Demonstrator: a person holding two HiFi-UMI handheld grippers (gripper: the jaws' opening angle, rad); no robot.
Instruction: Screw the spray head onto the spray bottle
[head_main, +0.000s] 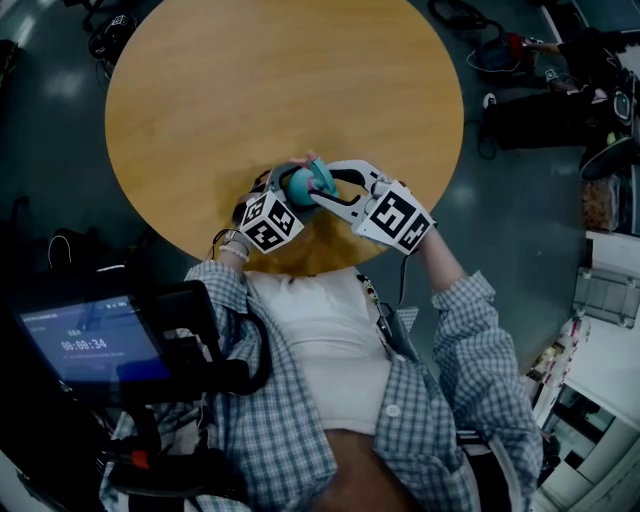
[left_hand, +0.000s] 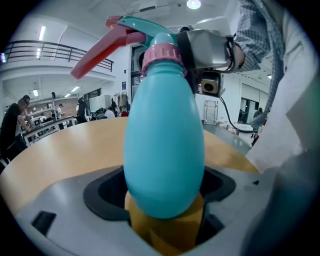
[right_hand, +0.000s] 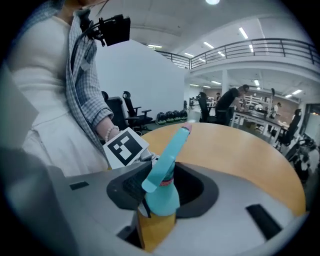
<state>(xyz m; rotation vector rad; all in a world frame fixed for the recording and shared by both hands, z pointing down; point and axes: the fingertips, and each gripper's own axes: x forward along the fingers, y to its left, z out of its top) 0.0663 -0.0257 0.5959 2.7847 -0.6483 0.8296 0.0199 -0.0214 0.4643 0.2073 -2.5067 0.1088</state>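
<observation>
Round bench (head_main: 250, 90) — light wood top, fills upper centre of frame, near edge curving through frame middle. Dark glossy floor (head_main: 520, 210) around it — tangled gear (head_main: 497, 50) at upper right.

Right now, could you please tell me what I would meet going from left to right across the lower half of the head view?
screen → left gripper → spray bottle → right gripper
</observation>
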